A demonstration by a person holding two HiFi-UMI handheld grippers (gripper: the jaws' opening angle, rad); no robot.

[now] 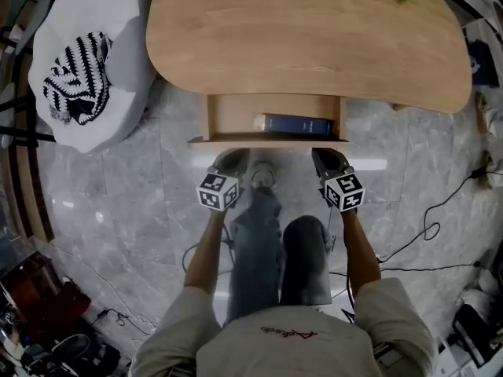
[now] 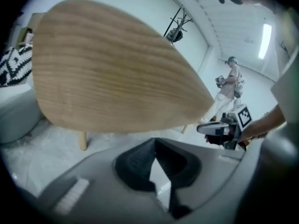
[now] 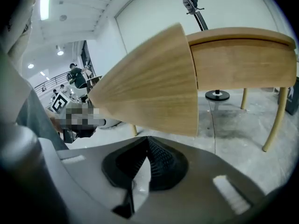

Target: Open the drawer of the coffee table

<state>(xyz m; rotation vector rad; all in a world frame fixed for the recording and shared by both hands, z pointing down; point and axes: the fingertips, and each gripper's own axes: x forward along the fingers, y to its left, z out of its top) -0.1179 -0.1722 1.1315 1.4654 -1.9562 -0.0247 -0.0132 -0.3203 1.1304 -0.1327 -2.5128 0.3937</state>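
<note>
Counting one table (image 1: 314,38), one drawer (image 1: 236,116) standing open beneath it, one blue book (image 1: 297,124) inside, two grippers. The drawer front lies at 12 o'clock, just beyond the left gripper (image 1: 233,159) and right gripper (image 1: 324,157), whose fingers (image 2: 135,164) are clenched on nothing. Both forearms (image 1: 206,250) reach forward, grippers tilted downward.

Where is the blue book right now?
In the head view, the blue book lies inside the open drawer, toward its right side, just under the front edge of the wooden coffee table.
</note>
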